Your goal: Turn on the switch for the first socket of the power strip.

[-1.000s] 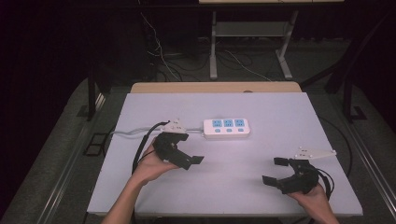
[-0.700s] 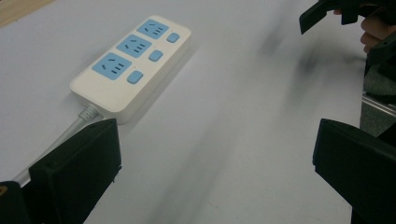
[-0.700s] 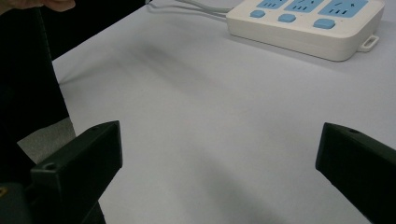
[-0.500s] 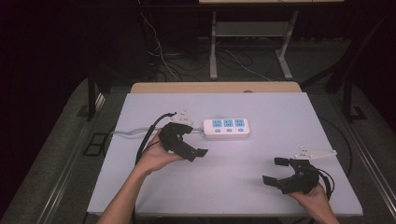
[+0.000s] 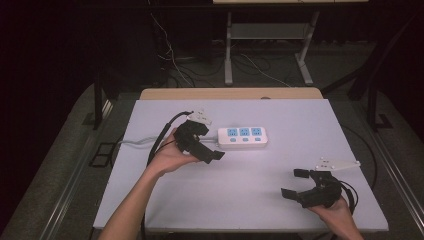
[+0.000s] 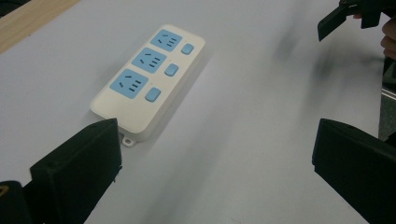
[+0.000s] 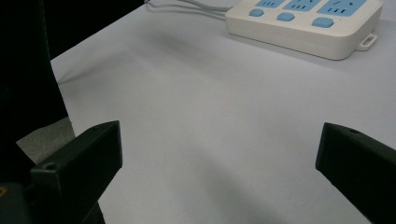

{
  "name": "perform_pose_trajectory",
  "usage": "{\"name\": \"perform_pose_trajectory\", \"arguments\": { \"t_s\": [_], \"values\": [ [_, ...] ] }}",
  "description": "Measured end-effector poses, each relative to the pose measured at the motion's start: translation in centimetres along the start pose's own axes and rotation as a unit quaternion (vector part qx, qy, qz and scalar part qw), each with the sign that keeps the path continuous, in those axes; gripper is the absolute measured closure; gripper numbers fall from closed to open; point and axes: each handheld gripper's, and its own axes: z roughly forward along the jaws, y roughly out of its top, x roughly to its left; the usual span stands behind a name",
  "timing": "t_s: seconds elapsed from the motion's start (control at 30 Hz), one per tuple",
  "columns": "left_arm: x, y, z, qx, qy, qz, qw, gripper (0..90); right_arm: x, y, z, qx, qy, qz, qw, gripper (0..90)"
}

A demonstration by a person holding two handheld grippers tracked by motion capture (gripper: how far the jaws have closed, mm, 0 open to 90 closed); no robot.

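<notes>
White power strip [image 5: 243,137] with 3 blue sockets lies just beside our left gripper [image 5: 209,150], whose jaws stand apart; our right gripper [image 5: 296,185], also spread, sits well apart.

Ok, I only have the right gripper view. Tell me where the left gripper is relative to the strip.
Observer: The left gripper hovers at the cable end of the power strip, jaws open, not touching it.
Operator: Give me the socket count.
Observer: Three blue sockets, each with a blue switch.
Operator: Report my own gripper's place.
Observer: The right gripper is open near the table's front right corner, well apart from the strip.
</notes>
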Motion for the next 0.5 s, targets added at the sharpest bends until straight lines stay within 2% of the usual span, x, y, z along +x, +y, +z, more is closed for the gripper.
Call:
{"name": "perform_pose_trajectory", "arguments": {
  "t_s": [0.5],
  "values": [
    [1.5, 2.4, 0.5, 0.021, 0.004, 0.013, 0.9997, 0.6, -0.1, 0.0, -0.1, 0.0, -0.002, 0.0, 1.0, 0.1]
  ]
}}
